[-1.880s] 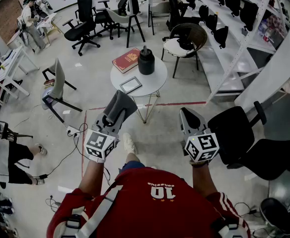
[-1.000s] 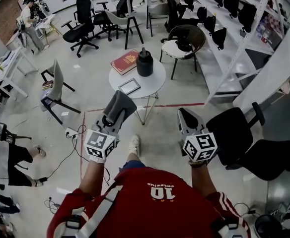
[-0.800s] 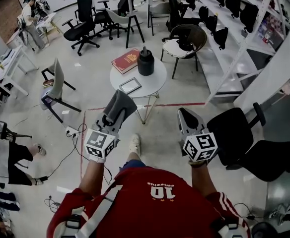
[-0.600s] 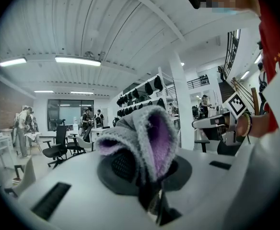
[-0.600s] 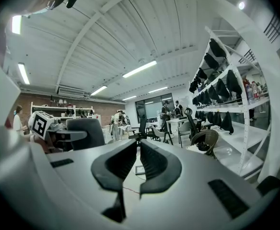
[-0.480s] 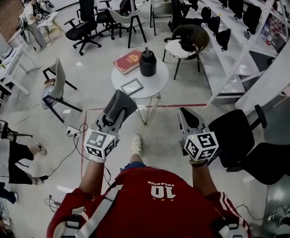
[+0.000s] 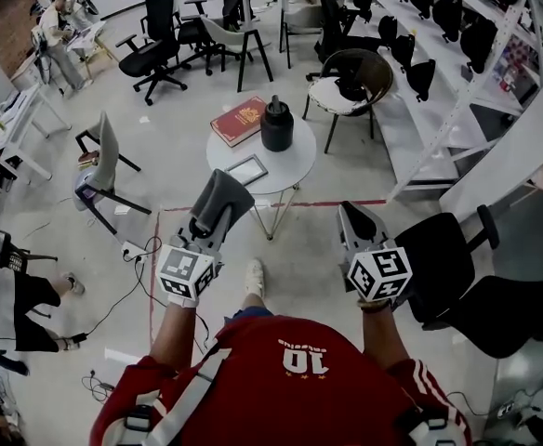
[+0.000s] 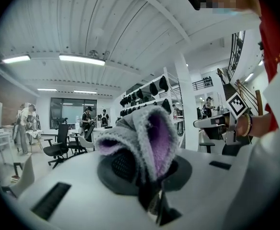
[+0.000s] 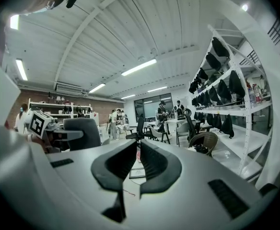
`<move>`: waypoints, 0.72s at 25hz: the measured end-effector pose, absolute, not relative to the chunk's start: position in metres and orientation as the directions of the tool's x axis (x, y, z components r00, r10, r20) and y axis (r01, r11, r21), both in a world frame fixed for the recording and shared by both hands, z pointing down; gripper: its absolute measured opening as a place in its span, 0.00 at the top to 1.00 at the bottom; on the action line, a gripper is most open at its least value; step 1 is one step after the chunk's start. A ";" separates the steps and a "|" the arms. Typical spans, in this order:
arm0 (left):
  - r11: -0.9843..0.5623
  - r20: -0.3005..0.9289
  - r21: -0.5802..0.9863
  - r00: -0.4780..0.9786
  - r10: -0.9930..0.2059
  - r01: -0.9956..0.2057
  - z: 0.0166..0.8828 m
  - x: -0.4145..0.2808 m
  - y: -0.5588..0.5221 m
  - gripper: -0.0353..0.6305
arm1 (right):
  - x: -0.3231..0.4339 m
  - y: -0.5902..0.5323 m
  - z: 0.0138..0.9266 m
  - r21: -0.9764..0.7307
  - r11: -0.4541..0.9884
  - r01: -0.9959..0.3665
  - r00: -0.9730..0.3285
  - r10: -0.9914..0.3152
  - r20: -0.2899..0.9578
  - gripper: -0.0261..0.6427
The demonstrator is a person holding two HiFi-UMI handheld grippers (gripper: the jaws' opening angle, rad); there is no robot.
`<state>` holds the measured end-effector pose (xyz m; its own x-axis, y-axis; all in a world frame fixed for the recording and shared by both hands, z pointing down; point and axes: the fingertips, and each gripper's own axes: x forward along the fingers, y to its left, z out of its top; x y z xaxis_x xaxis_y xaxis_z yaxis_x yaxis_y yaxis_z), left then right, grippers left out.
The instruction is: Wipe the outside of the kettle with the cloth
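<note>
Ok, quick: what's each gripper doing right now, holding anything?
Left gripper: shut on the cloth.
Right gripper: shut, jaws together, nothing between them.

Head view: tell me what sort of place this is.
Probably an open-plan office or workshop: wheeled office chairs, tall white shelving hung with black bags, and a small round table holding the kettle.

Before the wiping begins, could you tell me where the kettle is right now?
In the head view, the black kettle stands on the round white table ahead of the person, at its far edge, with the red book just to its left.
</note>
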<state>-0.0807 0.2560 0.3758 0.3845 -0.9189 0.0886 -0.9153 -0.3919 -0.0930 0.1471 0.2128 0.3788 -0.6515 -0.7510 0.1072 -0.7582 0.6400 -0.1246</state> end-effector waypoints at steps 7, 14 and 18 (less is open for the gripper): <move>-0.382 0.078 -0.086 0.376 -0.924 -0.920 0.378 -0.095 0.224 0.88 | 0.134 0.174 0.378 -0.099 0.648 -0.755 -0.655 -0.744 0.132 0.91; -0.396 0.089 -0.085 0.389 -0.917 -0.914 0.374 -0.116 0.189 0.88 | 0.109 0.133 0.370 -0.098 0.651 -0.753 -0.658 -0.741 0.135 0.91; -0.414 0.086 -0.096 0.407 -0.910 -0.905 0.368 -0.131 0.160 0.88 | 0.094 0.108 0.364 -0.095 0.643 -0.760 -0.650 -0.749 0.130 0.91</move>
